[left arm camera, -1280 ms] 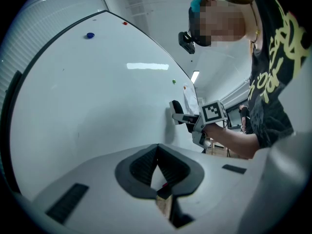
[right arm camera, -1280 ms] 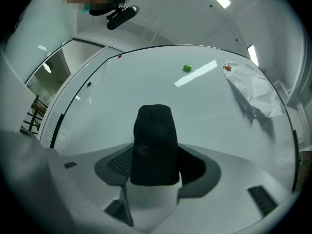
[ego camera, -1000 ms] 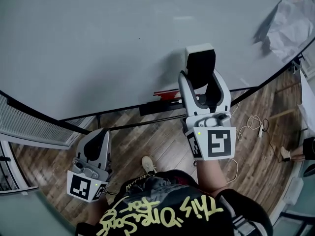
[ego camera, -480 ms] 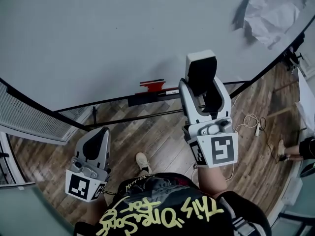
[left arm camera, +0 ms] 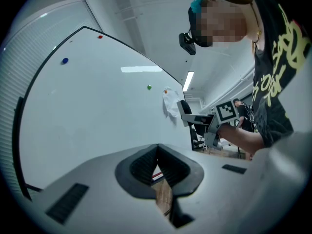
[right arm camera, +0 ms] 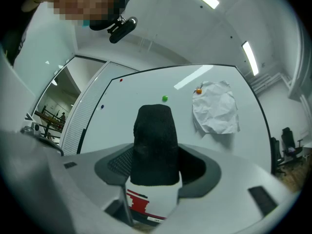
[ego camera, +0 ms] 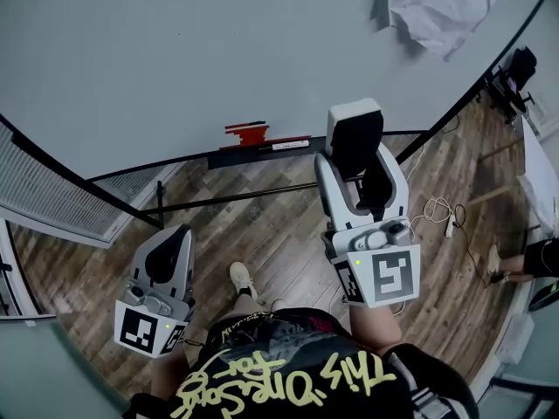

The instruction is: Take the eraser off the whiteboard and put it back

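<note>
1. Gripping the eraser point(ego camera: 354, 132), the right claw point(ego camera: 358, 162) sits just right of the middle of the head view, with both jaws pressed on the eraser's sides.
2. In the right gripper view the eraser point(right arm camera: 155, 147) stands upright at the centre of the frame. Its black felt face is towards the camera, and its white body with red print is wedged in the right claw point(right arm camera: 156, 174).
3. The eraser's top end pokes out past the jaw tips. Behind it lies the whiteboard point(ego camera: 175, 59); whether the two touch cannot be told.
4. The left claw point(ego camera: 169, 256) hangs at the lower left of the head view over the wooden floor point(ego camera: 271, 225), well apart from the eraser.
5. In the left gripper view, the left claw point(left arm camera: 157, 162) has its pads together at the tips and nothing between them.
6. A crumpled sheet of paper point(ego camera: 445, 3) clings to the whiteboard at the upper right of the head view.
7. In the right gripper view an orange magnet point(right arm camera: 198, 90) sits at the sheet's upper left corner, with a green magnet point(right arm camera: 165, 98) to its left.
8. The board's tray point(ego camera: 262, 151) runs left of the eraser and carries a red item point(ego camera: 247, 134).
</note>
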Available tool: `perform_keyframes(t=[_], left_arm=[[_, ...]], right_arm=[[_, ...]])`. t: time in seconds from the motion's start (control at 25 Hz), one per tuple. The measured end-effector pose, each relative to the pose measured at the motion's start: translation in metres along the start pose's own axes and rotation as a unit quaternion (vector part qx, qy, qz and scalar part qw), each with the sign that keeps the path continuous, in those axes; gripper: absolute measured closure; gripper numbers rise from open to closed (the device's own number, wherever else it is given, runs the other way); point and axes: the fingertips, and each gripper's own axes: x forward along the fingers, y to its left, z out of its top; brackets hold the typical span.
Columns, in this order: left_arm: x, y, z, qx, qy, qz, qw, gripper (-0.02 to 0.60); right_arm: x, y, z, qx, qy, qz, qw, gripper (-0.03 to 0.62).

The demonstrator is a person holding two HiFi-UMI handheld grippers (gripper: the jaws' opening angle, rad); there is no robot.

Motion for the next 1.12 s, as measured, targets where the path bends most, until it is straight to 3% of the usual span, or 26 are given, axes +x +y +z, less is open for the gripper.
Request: perform_keyframes(t=[0.52, 1.12], left_arm=[[-0.022, -0.059, 0.001, 0.001, 0.001, 0.008, 1.0000, 0.574], [-0.028, -0.080, 0.001, 0.004, 0.001, 0.016, 0.9999, 0.574]], right_arm=[[-0.057, 0.000, 0.017, 0.003, -0.012, 0.027, 1.000, 0.333], [-0.079, -0.005, 0.019, 0.001, -0.012, 0.033, 0.999, 0.333]])
